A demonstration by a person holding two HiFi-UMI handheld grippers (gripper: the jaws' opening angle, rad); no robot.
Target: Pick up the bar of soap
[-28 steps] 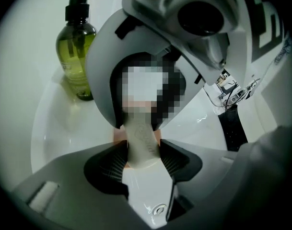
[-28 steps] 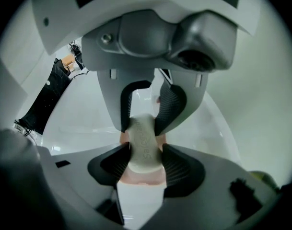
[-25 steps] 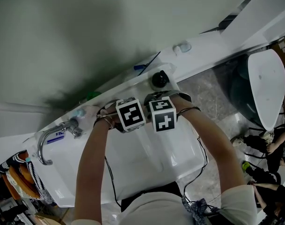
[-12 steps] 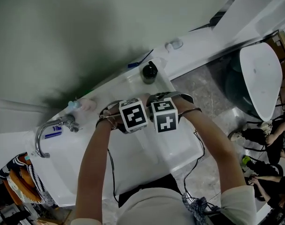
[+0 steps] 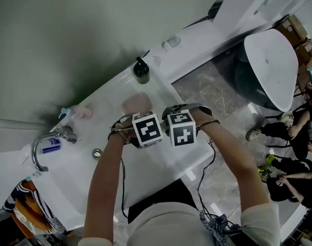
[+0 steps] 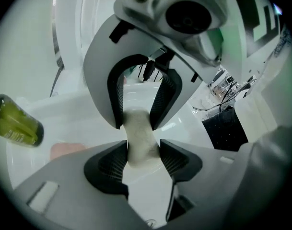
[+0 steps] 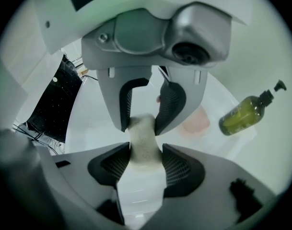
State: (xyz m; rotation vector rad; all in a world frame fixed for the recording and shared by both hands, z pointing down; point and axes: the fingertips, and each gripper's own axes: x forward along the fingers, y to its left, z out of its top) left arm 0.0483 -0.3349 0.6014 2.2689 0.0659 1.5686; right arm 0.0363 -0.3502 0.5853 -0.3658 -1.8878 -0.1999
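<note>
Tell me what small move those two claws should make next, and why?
Probably lift both together, slightly and evenly. The left gripper and right gripper each clamp the same pale bar of soap from opposite ends above the white sink, so uneven motion could twist it loose.

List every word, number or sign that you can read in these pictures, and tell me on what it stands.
No text can be read.
Green bottle: label print too blurred.
Blue-and-white item: print too small.
Two marker cubes: black-and-white patterns, no letters.
</note>
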